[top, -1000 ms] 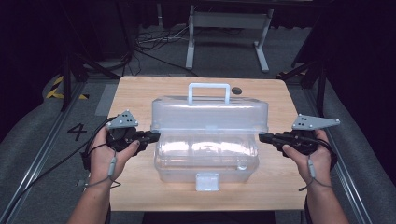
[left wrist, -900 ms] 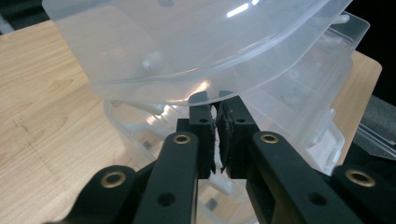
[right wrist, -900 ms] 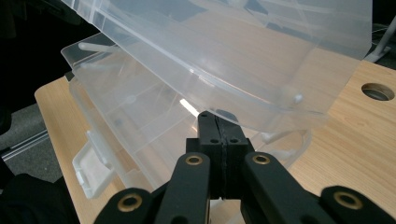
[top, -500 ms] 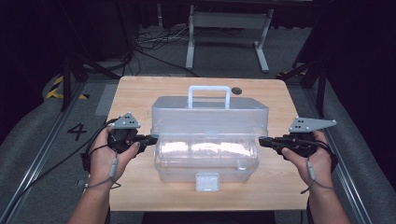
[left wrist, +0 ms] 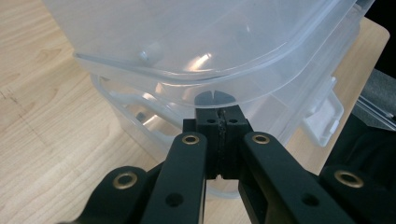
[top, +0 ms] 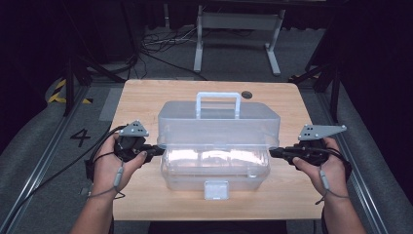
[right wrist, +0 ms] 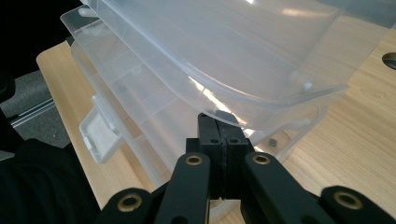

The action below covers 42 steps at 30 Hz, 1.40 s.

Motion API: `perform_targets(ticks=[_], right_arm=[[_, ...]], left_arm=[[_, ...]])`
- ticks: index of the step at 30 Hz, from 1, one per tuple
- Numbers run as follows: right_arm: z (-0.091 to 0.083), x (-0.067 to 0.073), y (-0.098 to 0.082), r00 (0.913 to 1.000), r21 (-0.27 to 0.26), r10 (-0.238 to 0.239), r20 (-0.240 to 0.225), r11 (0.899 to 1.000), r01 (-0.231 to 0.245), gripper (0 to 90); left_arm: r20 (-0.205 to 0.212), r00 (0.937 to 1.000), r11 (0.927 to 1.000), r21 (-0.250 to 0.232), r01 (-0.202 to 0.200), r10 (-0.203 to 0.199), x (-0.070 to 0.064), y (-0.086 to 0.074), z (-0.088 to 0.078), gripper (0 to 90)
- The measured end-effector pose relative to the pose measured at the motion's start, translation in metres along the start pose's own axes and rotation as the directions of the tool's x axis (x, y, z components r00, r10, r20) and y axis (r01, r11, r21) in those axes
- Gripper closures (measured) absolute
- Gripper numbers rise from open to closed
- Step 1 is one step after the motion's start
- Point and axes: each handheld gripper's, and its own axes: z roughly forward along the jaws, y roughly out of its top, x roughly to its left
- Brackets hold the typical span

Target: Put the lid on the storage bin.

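Clear plastic toolbox (top: 216,146) sitting mid-table (top: 146,97), long side toward the person, white handle (top: 217,103) up top, front latch (top: 216,189) unhooked and hanging down. Lid (top: 219,126) raised off the base (top: 214,170), propped from both ends. Left gripper (top: 157,150) at the left end of the box, right gripper (top: 273,151) at the right end, each coming in level from the side. Both sets of jaws pressed fully together, nothing pinched between them. Closed tips wedged just under the lid rim, as seen in the left gripper view (left wrist: 218,116) and the right gripper view (right wrist: 219,128): used as solid prongs rather than clamps, likely because the thin curved rim gives poor purchase for a pinch and a symmetric lift keeps the lid from twisting on its hinge. Lid rim (left wrist: 187,77) resting right above the left tips, base wall just beyond them; same at the right, rim (right wrist: 261,100) directly over the tips. Inner tray dividers faintly visible through the base; contents too hazy to call. Small dark round spot (top: 247,94) on the table behind the box, well apart from either tool. Judgement: lid opening under way, both ends carried evenly.
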Motion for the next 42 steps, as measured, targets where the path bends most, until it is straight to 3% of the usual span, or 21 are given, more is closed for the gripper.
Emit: perform_targets(ticks=[17, 42], right_arm=[[0.004, 0.002, -0.002, 0.9998, 0.094, -0.012, -0.017, 0.995, 0.014, 90.0], [0.010, 0.002, -0.007, 0.9988, 0.228, -0.024, -0.042, 0.973, 0.033, 90.0]], left_arm=[[0.019, 0.9993, 0.9955, 0.088, -0.035, 0.033, 0.001, -0.002, 0.003, 89.4], [0.060, 0.9959, 0.9739, 0.213, -0.079, 0.067, 0.001, -0.005, 0.012, 88.2]])
